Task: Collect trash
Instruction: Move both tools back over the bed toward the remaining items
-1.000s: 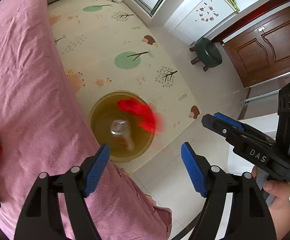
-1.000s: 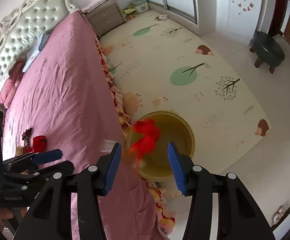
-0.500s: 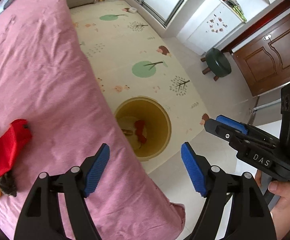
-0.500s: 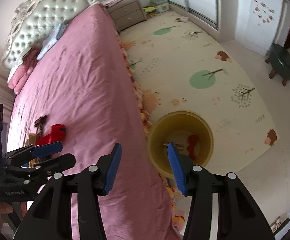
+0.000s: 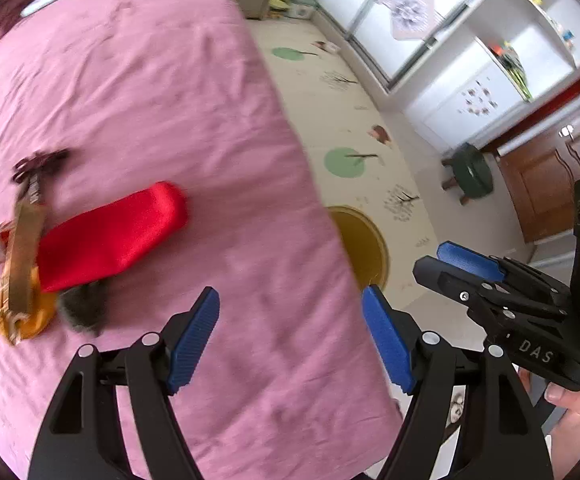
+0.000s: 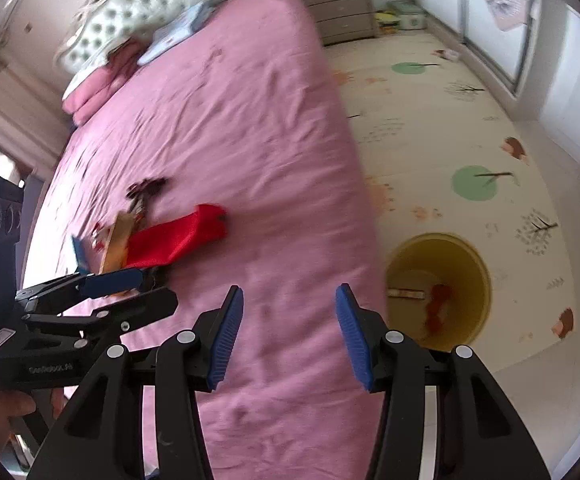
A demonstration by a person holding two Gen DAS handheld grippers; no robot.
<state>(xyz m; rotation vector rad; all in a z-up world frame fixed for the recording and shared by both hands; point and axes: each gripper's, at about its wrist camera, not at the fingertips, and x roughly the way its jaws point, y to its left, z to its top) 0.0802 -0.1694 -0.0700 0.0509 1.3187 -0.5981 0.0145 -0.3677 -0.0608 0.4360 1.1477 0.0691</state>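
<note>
The bed (image 6: 250, 128) is covered in plain pink. On it, a bright red wrapper (image 5: 110, 236) is seen beside a tan and orange packet (image 5: 22, 276) and a dark grey scrap (image 5: 84, 308). The bin (image 6: 469, 276) is coloured mustard yellow, with red trash (image 6: 435, 306) inside. The floor mat (image 6: 429, 128) is printed in cream with green round trees, black bare trees and brown hedgehogs. The headboard (image 6: 150, 4) is tufted in pale green-white. Blue ribbed pads on black frames are shown on both the left gripper (image 5: 290, 340) and the right gripper (image 6: 288, 334).
</note>
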